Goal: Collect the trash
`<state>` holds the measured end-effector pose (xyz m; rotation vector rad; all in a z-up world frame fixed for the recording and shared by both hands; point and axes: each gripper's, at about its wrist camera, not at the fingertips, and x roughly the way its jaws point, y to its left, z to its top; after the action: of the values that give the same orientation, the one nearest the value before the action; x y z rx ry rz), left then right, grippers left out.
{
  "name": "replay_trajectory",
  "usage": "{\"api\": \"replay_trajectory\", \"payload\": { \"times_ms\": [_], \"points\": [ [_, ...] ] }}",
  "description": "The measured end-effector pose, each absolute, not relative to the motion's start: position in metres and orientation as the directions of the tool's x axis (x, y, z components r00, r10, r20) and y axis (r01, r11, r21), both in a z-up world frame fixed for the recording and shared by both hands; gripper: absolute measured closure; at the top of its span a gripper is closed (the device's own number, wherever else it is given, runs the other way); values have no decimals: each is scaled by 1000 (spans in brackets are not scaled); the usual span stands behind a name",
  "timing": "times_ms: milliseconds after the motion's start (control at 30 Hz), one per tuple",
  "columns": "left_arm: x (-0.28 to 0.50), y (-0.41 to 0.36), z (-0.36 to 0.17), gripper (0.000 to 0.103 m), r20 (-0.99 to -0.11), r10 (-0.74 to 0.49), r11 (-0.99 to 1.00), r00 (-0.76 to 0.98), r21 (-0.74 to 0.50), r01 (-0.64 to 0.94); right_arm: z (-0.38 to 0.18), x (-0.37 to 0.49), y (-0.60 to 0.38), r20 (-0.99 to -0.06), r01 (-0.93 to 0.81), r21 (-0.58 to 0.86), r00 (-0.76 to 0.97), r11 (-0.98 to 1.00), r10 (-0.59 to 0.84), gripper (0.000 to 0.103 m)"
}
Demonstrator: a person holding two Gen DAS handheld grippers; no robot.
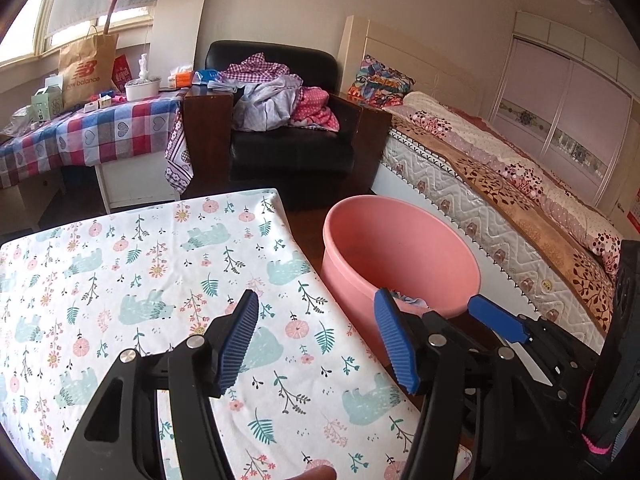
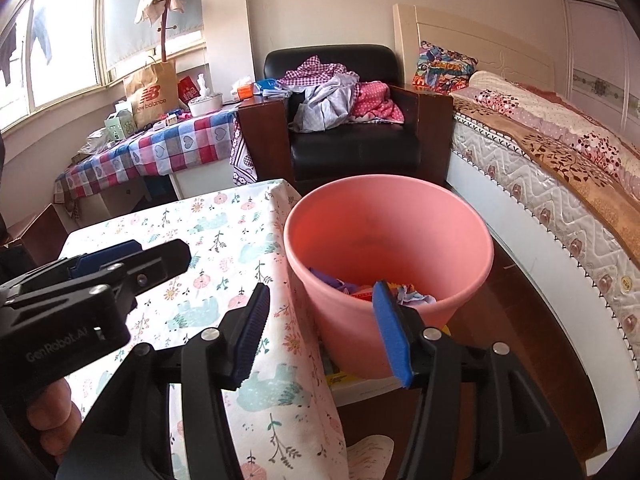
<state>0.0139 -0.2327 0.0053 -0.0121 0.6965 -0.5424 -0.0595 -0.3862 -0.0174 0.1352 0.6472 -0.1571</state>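
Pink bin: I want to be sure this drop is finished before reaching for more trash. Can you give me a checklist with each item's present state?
1. Left gripper empty: ok, nothing between its jaws.
2. Right gripper empty: ok, jaws apart, nothing held.
3. Trash inside the bin: ok.
4. Bin upright beside the table: ok.
5. Tabletop free of trash: ok as far as seen.
6. Floor behind the bin: cannot tell.

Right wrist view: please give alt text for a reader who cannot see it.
The right tongs stand open and empty above a pink bucket holding scraps of trash, beside a table with a floral cloth. The left tongs reach in at the left; an armchair piled with clothes and a bed lie behind.
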Motion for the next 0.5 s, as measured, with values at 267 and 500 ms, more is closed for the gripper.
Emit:
{"api": "replay_trajectory", "payload": {
  "times_ms": [267, 500],
  "points": [
    [1, -225, 8, 44, -597, -472, 866, 648, -175, 469, -16, -68, -384, -616, 207, 117, 783, 971, -93, 49],
    [-6, -217, 10, 44, -588, -475, 866, 655, -177, 468, -12, -75, -379, -604, 218, 105, 789, 970, -111, 48]
  ]
}}
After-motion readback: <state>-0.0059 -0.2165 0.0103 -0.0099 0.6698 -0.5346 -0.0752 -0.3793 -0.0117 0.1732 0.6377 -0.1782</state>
